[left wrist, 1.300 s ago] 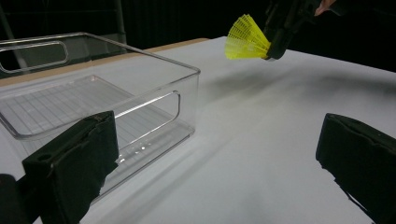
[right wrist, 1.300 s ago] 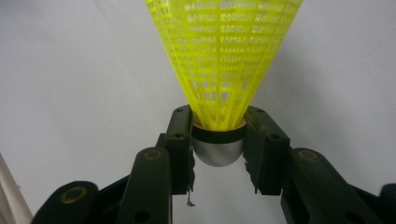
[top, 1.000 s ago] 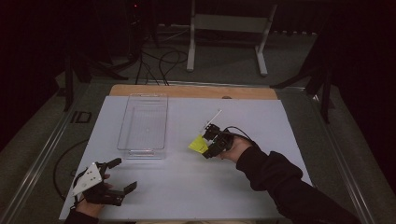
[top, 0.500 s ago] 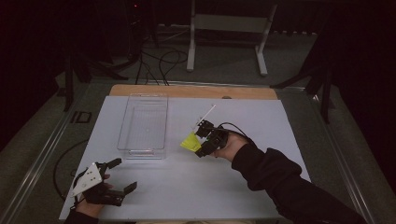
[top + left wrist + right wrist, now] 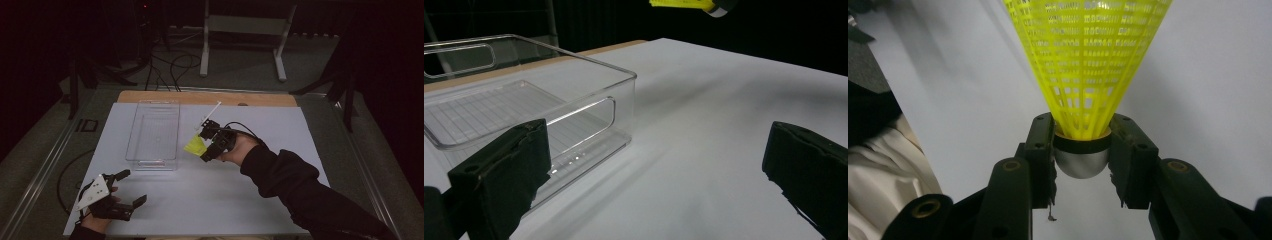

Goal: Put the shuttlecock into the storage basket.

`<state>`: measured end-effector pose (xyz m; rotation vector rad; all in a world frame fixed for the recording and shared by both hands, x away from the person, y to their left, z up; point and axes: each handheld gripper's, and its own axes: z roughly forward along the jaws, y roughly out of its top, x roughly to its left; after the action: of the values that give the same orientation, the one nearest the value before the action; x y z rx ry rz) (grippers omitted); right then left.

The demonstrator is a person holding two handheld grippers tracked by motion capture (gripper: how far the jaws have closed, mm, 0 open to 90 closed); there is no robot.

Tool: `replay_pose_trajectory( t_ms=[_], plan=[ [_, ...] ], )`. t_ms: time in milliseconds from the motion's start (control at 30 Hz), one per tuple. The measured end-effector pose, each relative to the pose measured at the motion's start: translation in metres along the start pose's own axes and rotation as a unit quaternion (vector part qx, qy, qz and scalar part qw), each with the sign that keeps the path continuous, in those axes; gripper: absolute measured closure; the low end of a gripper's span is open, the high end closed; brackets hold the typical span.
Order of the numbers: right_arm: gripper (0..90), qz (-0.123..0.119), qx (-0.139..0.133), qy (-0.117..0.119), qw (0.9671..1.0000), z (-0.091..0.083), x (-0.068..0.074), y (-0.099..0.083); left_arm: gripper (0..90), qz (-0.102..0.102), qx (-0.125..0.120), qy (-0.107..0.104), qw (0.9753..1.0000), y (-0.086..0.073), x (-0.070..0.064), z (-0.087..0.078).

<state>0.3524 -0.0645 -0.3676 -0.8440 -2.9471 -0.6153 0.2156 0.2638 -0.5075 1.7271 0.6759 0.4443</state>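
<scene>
Clamped at its cork base, a yellow shuttlecock [image 5: 1083, 65] is held by the right gripper [image 5: 1082, 150], at three o'clock of the clear bin [image 5: 152, 131]. The left gripper [image 5: 131, 187] is kept agape and empty at seven o'clock.

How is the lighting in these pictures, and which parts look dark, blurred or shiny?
High view: the white table sheet is lit, the surroundings are nearly black. Left gripper view: the clear plastic box shows bright glints along its rim, and the near black jaws look soft. Right gripper view: the yellow mesh shuttlecock is bright, and its grey rounded cap carries a dull sheen.
</scene>
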Motion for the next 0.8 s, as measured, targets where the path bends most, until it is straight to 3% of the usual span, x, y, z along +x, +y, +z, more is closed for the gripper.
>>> replay_pose_trajectory(
  t_ms=[133, 800],
  plan=[
    [64.8, -0.009, 0.009, -0.002, 0.9999, 0.002, 0.004, 0.010, 0.0, 0.002, 0.001, 0.001, 1.0000, 0.000, 0.000, 0.000],
    [64.8, -0.029, -0.013, -0.005, 0.9995, 0.000, 0.014, 0.058, 0.0, 0.001, 0.000, -0.002, 1.0000, 0.000, 0.000, 0.000]
  ],
)
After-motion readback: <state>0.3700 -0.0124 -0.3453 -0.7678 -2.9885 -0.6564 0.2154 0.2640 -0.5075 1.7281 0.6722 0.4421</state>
